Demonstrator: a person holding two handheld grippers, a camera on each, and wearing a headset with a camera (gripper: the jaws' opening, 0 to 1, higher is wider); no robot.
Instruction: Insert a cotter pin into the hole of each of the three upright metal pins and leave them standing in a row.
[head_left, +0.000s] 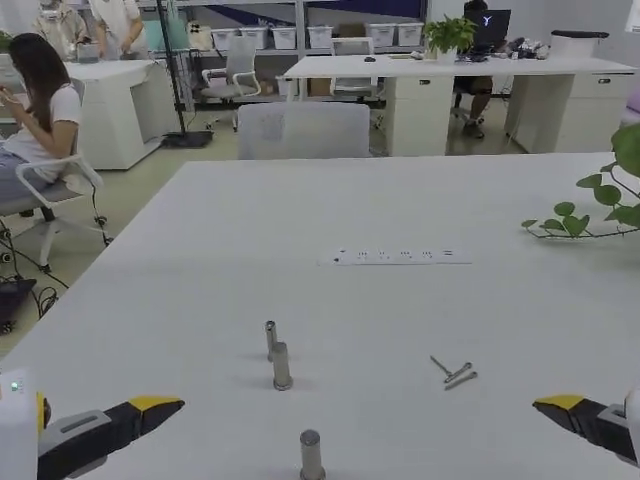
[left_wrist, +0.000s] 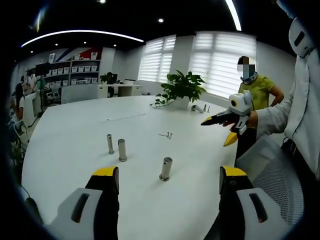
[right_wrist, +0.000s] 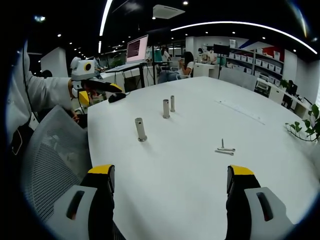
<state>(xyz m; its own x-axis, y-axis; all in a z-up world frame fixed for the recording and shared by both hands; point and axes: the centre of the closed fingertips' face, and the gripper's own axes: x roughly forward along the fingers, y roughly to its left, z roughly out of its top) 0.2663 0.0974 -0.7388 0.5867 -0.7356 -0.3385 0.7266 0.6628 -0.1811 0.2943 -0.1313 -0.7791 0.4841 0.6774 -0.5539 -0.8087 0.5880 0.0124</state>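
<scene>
Now, left gripper (left_wrist: 169, 175) and right gripper (right_wrist: 172, 171) wide open, empty, three metal pins (head_left: 283, 366) upright between

Left gripper (left_wrist: 169, 174), jaws spread wide, low at left, right gripper (right_wrist: 171, 171), jaws equally wide, low at right, yellow tips turned toward each other, well apart, white sleeve (left_wrist: 278, 118) behind right gripper

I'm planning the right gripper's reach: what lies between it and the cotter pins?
Nothing. In the right gripper view, bare white table runs from the right gripper to the cotter pins.
</scene>
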